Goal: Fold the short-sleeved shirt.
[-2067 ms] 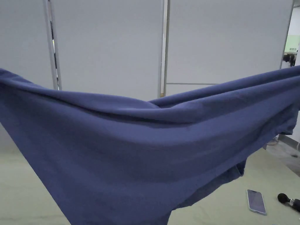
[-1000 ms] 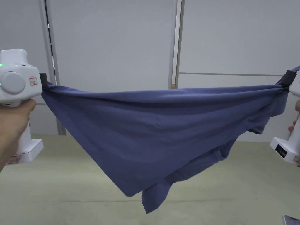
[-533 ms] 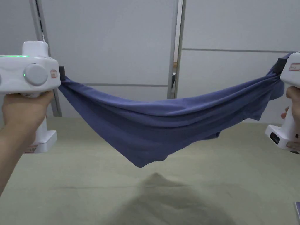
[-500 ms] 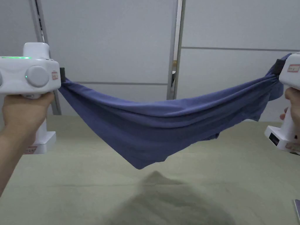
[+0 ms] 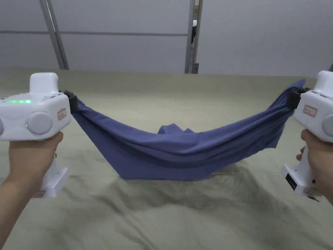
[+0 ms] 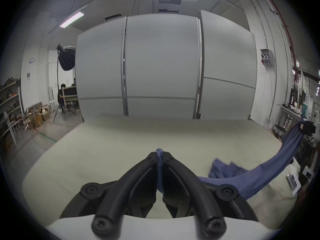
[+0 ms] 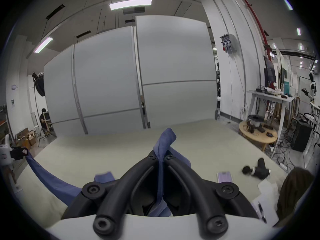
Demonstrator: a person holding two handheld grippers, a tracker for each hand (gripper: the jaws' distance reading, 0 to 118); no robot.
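The left gripper and right gripper, at frame edges, each clamp a shirt corner in closed jaws. Its sagging middle touches the surface, apparently for spreading it flat before folding.

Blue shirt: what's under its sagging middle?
The blue shirt hangs between both tools, its lowest fold touching the green sheet. Whatever lies beneath that fold is covered.

shirt sagging across mid-bed, bare green bed cover nearside

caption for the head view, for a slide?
Both tools, left and right, hold a blue shirt sagging onto the green table.
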